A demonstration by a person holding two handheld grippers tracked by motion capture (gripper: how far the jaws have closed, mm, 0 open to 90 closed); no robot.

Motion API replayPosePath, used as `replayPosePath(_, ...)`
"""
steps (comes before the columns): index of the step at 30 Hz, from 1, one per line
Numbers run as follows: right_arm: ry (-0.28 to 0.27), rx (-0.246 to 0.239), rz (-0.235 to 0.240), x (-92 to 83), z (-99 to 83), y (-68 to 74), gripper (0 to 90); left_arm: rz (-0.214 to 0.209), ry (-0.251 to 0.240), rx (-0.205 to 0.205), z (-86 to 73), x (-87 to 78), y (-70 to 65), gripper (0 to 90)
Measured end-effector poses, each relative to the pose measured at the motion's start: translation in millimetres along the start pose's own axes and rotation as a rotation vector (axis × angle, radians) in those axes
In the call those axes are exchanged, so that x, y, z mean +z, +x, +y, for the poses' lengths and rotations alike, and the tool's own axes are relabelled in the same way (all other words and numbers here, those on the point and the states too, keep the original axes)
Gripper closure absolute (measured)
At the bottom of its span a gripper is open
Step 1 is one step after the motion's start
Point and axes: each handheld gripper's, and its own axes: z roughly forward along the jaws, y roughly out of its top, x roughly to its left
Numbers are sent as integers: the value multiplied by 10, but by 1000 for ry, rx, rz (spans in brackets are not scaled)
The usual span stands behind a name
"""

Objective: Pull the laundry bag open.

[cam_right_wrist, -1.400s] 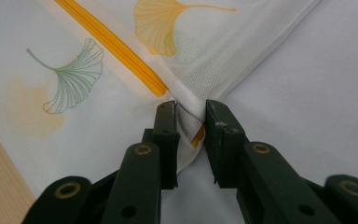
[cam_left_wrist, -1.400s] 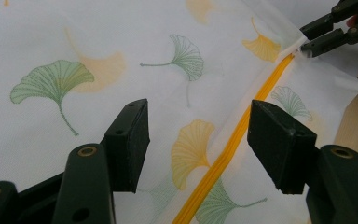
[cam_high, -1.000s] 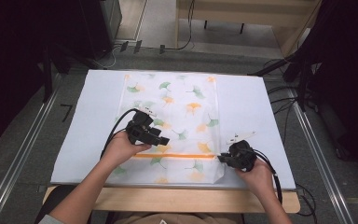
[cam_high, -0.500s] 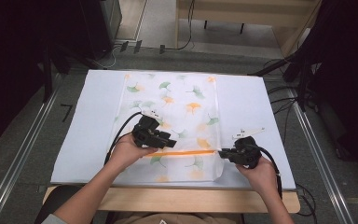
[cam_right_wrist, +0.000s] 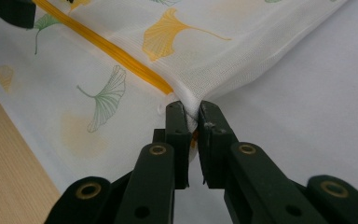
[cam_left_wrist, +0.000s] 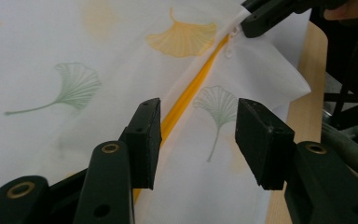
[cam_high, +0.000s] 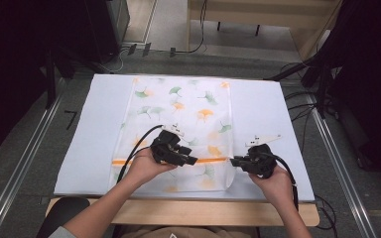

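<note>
While right tongs pin zipper-end corner of mesh laundry bag to keep it taut, left tongs hover open astride orange zipper, jaws just been closing, nothing clamped. Bag flat mid-table, white sheet over wooden table; grey floor, cables behind.

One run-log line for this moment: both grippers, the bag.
left gripper: open, jaws just opening, over zipper | right gripper: shut on bag edge at zipper end | bag: flat on table
</note>
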Motion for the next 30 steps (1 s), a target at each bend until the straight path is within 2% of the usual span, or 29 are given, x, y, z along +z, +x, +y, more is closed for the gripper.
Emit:
replayPosePath(2, 3, 0, 5, 5, 2, -4, 852, 10, 6, 0, 2, 39, -15, 493)
replayPosePath(9, 2, -2, 7, -2, 6, -2, 852, -28, -4, -3, 26, 132, -77, 494)
replayPosePath(13, 5, -2, 4, 5, 9, 1, 852, -22, -12, 15, 34, 169, -123, 507)
replayPosePath(17, 4, 1, 6, 3, 15, 6, 851, -36, -16, 6, 40, 206, -135, 510)
replayPosePath(19, 4, 3, 6, 5, 22, 11, 851, -45, -22, 6, 46, 234, -157, 537)
replayPosePath(20, 3, 3, 9, 8, 22, 16, 852, -34, -18, 32, 59, 256, -201, 553)
replayPosePath(22, 3, -1, 9, 7, 23, 21, 851, -39, -26, 35, 70, 275, -233, 580)
replayPosePath(27, -1, 2, 6, 2, 23, 23, 850, -56, -20, 23, 83, 343, -248, 598)
replayPosePath(30, -2, 4, 5, 1, 25, 28, 849, -51, -6, 27, 94, 392, -260, 603)
